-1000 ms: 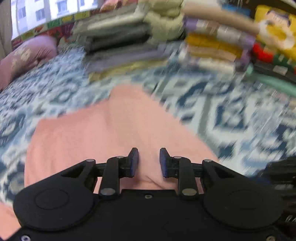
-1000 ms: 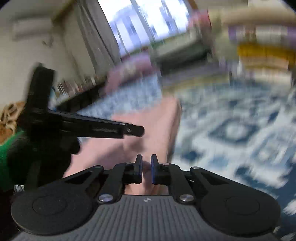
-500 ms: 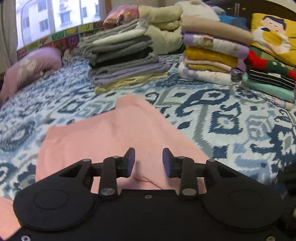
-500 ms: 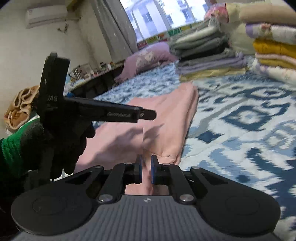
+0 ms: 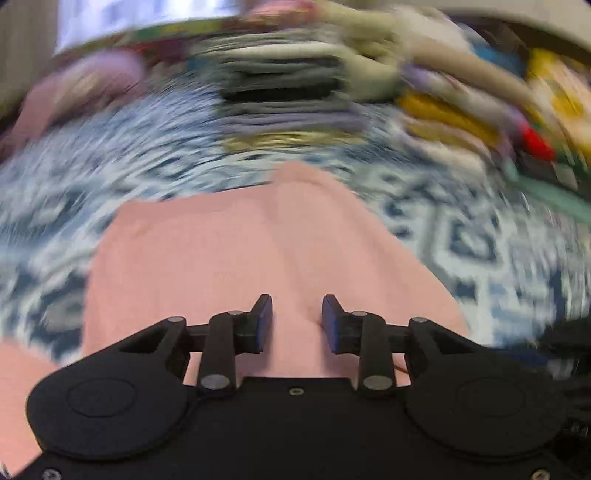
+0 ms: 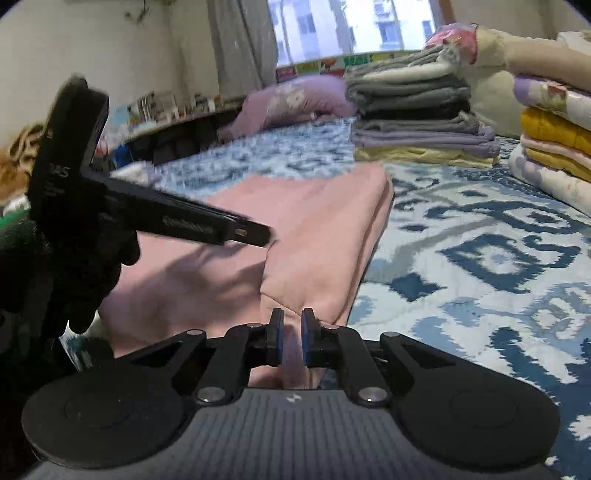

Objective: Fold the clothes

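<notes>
A pink garment (image 5: 229, 251) lies partly folded on the blue-and-white patterned bedspread (image 5: 491, 240). My left gripper (image 5: 297, 323) is open and hovers just above the pink cloth, holding nothing; this view is blurred. In the right wrist view the same pink garment (image 6: 325, 229) shows a folded long edge on its right side. My right gripper (image 6: 289, 341) is shut on the near corner of the pink garment. The left gripper (image 6: 255, 234) appears there from the side, above the cloth's middle.
Stacks of folded clothes (image 6: 417, 110) and folded blankets (image 6: 554, 144) stand at the far side of the bed. A purple pillow (image 6: 291, 101) lies at the back left. A window (image 6: 351, 29) is behind. Bare bedspread (image 6: 498, 266) lies right of the garment.
My left gripper has moved forward and down over the pink cloth, staying open. My right gripper keeps its grip on the garment's corner.
</notes>
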`<state>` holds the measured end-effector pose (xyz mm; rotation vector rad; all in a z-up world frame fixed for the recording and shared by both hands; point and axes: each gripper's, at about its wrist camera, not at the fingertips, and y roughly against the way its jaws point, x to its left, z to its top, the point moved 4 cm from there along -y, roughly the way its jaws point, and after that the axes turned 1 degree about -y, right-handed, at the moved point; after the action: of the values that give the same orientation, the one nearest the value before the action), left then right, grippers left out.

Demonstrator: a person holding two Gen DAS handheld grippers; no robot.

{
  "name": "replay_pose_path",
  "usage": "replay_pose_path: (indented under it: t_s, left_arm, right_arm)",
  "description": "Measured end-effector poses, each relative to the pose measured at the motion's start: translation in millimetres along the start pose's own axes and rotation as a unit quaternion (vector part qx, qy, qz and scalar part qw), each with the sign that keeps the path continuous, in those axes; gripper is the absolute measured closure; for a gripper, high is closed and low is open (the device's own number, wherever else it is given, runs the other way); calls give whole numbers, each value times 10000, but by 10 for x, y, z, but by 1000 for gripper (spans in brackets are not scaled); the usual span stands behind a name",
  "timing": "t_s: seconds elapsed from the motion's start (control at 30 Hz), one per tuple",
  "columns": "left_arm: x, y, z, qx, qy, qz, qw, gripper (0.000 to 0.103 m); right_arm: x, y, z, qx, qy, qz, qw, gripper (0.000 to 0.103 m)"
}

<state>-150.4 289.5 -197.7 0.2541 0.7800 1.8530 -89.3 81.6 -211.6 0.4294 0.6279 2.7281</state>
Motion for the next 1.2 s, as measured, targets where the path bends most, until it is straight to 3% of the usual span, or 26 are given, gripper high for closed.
replay_pose_path:
  t_s: [0.07,0.2,0.3,0.43,0.53,0.6,0.63,0.7,0.73,0.83,0.9,0.93,1.0,1.1,1.2]
  left_arm:
    - [186,71,53,-41,601,-28,9982,74]
    - [275,-51,24,208,1894,-606,9798,74]
    - [190,-199,4,375,2374,-762,9677,74]
    - [117,-297,32,431,2725,-645,9590,74]
    - [-26,-334,118,506,2281,-321,9718,74]
    - [-107,-388,138,575,1967,-107,9787,84]
    - [-113,-409,128,561,1921,-146,9797,96]
    - [-43,-358,136,241,2069,-370,9774,97]
    - [-3,-312,135,43,2080,-514,9768,97]
    - [46,-303,76,73,1880,-442,9811,96]
    - [124,-297,36,37,2029,-329,9786,93]
    - [161,-257,47,-68,2082,-270,9777,82]
    - [200,-154,89,-216,1991,-171,9796,78]
    - [130,7,194,-415,1603,-84,9862,78]
    - [-88,17,275,-414,1002,-273,9937,78]
  right_arm:
    - [20,55,32,-230,104,-63,9997,92]
    - [-2,14,111,-468,106,-167,9987,92]
    - [-27,-108,97,-305,45,-155,9994,92]
    - [-80,-250,19,64,-102,-137,9998,93]
    - [-118,-230,2,89,-281,-53,9996,93]
    - [-117,-216,-14,103,-323,-12,9994,93]
    - [-120,-215,-22,115,-350,8,9993,93]
    - [-139,-220,-35,145,-427,52,9990,93]
    - [-150,-222,-41,159,-464,68,9988,94]
    - [-177,-223,-56,200,-542,98,9983,96]
    - [-170,-220,-60,218,-517,102,9984,96]
    - [-166,-213,-60,223,-506,100,9984,96]
    - [-140,-182,-42,179,-410,79,9990,96]
    - [-85,-118,-7,66,-204,26,9998,93]
    - [-30,-48,28,-150,-8,-24,9999,92]
